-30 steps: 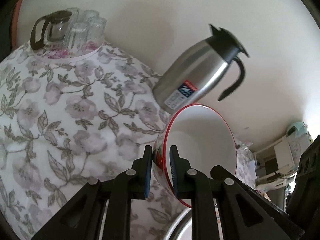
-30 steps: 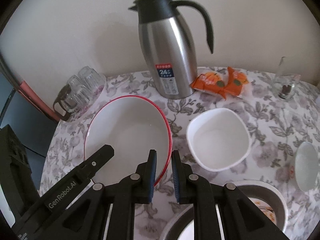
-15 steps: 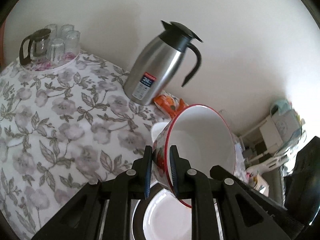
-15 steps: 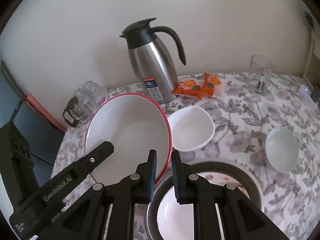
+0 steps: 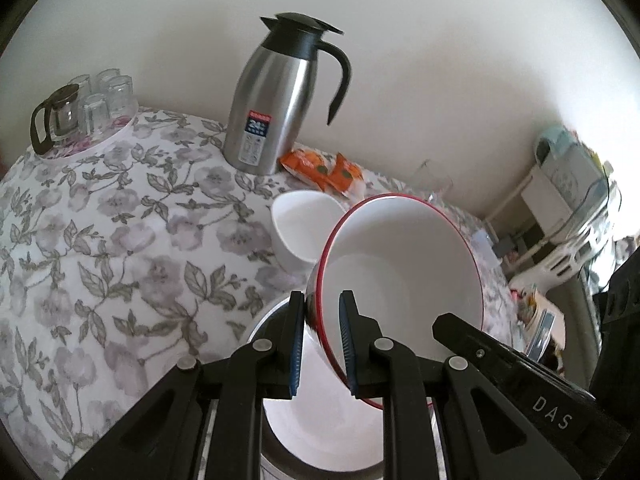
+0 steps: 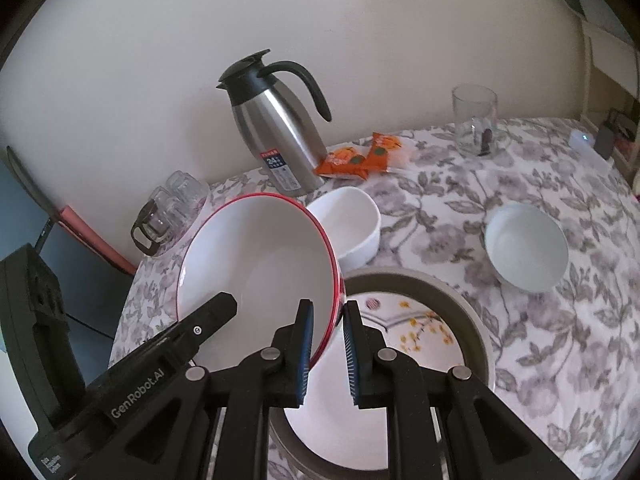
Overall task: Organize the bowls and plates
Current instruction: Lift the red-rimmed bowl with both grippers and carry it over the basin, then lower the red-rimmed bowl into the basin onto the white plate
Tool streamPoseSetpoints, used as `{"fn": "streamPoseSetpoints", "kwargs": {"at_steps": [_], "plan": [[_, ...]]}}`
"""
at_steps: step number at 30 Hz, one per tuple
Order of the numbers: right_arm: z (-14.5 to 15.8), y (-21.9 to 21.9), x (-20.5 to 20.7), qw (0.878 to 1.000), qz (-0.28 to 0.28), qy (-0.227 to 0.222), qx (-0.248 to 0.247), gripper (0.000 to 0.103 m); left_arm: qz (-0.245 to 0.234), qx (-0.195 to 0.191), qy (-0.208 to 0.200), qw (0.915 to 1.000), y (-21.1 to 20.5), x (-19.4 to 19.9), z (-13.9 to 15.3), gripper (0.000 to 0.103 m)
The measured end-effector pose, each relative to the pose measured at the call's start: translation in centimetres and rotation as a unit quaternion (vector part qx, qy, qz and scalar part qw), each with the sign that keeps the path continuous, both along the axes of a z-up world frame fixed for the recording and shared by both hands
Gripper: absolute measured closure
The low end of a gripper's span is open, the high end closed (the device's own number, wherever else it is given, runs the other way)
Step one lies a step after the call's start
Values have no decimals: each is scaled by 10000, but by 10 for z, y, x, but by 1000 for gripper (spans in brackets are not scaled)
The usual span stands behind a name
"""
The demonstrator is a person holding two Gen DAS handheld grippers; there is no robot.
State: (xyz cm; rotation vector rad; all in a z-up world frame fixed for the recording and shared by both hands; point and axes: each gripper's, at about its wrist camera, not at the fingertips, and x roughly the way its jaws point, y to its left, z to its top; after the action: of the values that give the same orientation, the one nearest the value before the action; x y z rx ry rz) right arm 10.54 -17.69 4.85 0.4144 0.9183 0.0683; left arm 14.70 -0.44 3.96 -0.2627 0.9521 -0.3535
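Observation:
A large white bowl with a red rim (image 5: 400, 276) (image 6: 260, 268) hangs tilted in the air, held from both sides. My left gripper (image 5: 322, 320) is shut on its left rim and my right gripper (image 6: 326, 328) is shut on its right rim. Below it on the flowered tablecloth lies a wide grey-rimmed plate (image 6: 460, 308) (image 5: 264, 316) carrying a white dish with a yellow flower print (image 6: 416, 328). A squarish white bowl (image 5: 300, 228) (image 6: 352, 220) stands just beyond it. A small round white bowl (image 6: 526, 248) sits to the right.
A steel thermos jug (image 5: 276, 100) (image 6: 280, 136) stands by the wall with orange snack packets (image 6: 360, 156) beside it. A tray of upturned glasses (image 5: 80, 108) is at the far left, a glass mug (image 6: 476, 120) at the far right. The table edge drops off at the left.
Both grippers have carried the red-rimmed bowl rightwards across the table, from over bare cloth to above the grey-rimmed plate. The small white bowl has come into the right wrist view.

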Motion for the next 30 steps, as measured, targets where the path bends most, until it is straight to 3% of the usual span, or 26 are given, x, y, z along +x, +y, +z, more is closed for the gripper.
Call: {"fn": "streamPoseSetpoints", "kwargs": {"at_steps": [6, 13, 30], "plan": [[-19, -10, -18, 10000, -4, 13, 74, 86, -159, 165, 96, 9997, -11, -13, -13, 85], [-29, -5, -28, 9994, 27, 4, -342, 86, -283, 474, 305, 9980, -26, -19, -32, 85], [-66, -24, -25, 9982, -99, 588, -78, 86, -490, 588, 735, 9943, -42, -14, -59, 85]]}}
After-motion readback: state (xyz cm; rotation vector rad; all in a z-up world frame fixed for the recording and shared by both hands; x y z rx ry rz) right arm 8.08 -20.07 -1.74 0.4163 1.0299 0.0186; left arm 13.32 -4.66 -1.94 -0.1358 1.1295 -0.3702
